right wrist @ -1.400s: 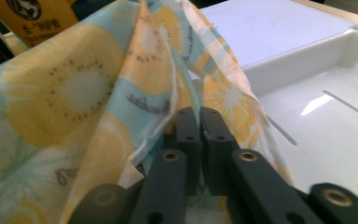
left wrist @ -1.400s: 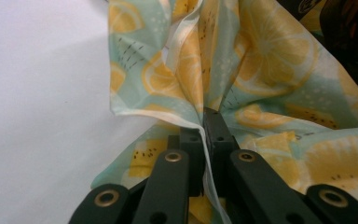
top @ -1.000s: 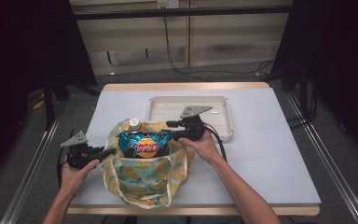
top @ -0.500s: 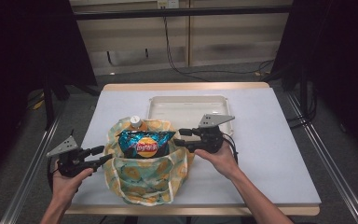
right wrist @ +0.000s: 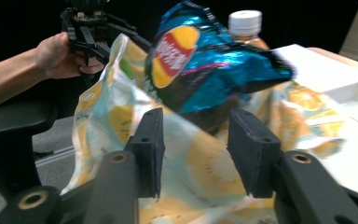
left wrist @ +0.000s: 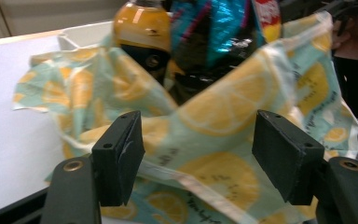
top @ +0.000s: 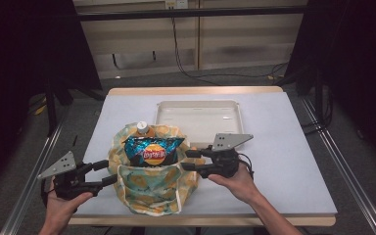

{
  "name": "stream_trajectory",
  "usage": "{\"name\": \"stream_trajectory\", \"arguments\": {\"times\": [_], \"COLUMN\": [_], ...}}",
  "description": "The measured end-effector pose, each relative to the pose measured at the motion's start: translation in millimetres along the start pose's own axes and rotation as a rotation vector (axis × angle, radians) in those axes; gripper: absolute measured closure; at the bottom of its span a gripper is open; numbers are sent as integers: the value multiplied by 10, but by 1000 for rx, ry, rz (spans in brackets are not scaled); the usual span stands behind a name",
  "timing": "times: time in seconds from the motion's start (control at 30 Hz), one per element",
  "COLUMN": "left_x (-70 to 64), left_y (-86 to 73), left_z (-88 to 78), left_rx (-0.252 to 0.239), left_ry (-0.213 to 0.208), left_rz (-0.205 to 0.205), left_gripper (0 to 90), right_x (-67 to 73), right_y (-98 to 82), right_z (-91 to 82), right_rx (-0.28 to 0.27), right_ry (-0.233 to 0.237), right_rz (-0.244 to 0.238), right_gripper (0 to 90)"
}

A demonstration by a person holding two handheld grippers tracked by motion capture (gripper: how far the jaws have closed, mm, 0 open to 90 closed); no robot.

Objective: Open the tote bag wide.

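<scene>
A lemon-print cloth bag (top: 152,188) stands open on the white table. In it are a blue chips packet (top: 152,152) and an orange juice bottle (top: 143,128) with a white cap. My left gripper (top: 110,172) is at the bag's left edge; its jaws have just been opening and now stand wide, touching no cloth. In the left gripper view the left gripper (left wrist: 198,140) faces the bag (left wrist: 223,140). My right gripper (top: 187,160) is open at the bag's right edge. In the right gripper view the right gripper (right wrist: 196,140) faces the bag (right wrist: 191,168) and the chips packet (right wrist: 205,70).
A shallow white tray (top: 200,105) lies behind the bag at the table's middle. Bare table (top: 284,161) stretches to the right of the right hand. A metal rail (top: 29,186) runs along the table's left side.
Both hands have drawn back from the bag toward the near edge, the left one outward to the left, the right one to the right. The left jaws stand much wider than before.
</scene>
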State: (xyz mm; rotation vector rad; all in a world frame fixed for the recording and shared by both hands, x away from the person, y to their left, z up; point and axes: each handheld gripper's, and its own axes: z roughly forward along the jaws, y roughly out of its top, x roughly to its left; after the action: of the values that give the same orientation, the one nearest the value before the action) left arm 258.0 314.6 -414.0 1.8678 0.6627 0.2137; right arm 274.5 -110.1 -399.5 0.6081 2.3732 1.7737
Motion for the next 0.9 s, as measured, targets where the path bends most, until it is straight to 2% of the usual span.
{"name": "stream_trajectory", "arguments": {"times": [0.07, 0.1, 0.13, 0.2, 0.23, 0.27, 0.3, 0.33, 0.37, 0.4, 0.47, 0.53, 0.6, 0.63, 0.7, 0.73, 0.8, 0.83, 0.9], "left_x": [-58, -78, -91, -103, -118, -120, -135, -140, -155, -167, -189, -214, -224, -231, -217, -209, -196, -192, -193], "left_y": [7, 11, 13, -1, -5, -12, -19, -24, -39, -46, -74, -104, -111, -91, -42, -12, 40, 55, 70], "left_z": [24, 36, 50, 92, 97, 99, 99, 80, 67, 57, 51, 62, 56, 38, -4, -22, -39, -33, -15], "left_rx": [1, 2, 4, -3, 0, -3, -10, -3, -11, -4, 19, 44, 33, 8, -13, -26, -30, -37, -31], "left_ry": [-22, -19, -26, -54, -63, -73, -76, -82, -100, -93, -105, -96, -102, -87, -76, -77, -68, -71, -60], "left_rz": [9, 15, 27, 36, 38, 51, 46, 57, 50, 51, 59, 65, 65, 50, 52, 56, 53, 48, 52], "left_gripper": [333, 380, 380, 573, 679, 773, 773, 824, 871, 900, 900, 900, 900, 882, 702, 702, 569, 569, 497], "right_x": [27, 47, 47, 68, 82, 94, 94, 102, 109, 117, 127, 146, 176, 189, 197, 197, 204, 204, 221], "right_y": [-6, -14, -14, -27, -34, -45, -45, -53, -61, -68, -72, -76, -88, -95, -98, -98, -90, -90, -88], "right_z": [49, 102, 102, 155, 175, 189, 189, 186, 178, 169, 149, 144, 151, 158, 164, 164, 156, 156, 158], "right_rx": [13, 33, 33, 44, 53, 59, 59, 60, 58, 62, 59, 63, 76, 79, 78, 78, 76, 76, 79], "right_ry": [12, 28, 28, 39, 43, 53, 53, 57, 63, 73, 85, 96, 106, 107, 109, 109, 112, 112, 112], "right_rz": [-2, -15, -15, -18, -20, -24, -24, -26, -23, -30, -36, -38, -46, -49, -50, -50, -53, -53, -54], "right_gripper": [552, 546, 546, 557, 587, 662, 662, 710, 769, 829, 900, 900, 900, 900, 900, 900, 900, 900, 900]}}
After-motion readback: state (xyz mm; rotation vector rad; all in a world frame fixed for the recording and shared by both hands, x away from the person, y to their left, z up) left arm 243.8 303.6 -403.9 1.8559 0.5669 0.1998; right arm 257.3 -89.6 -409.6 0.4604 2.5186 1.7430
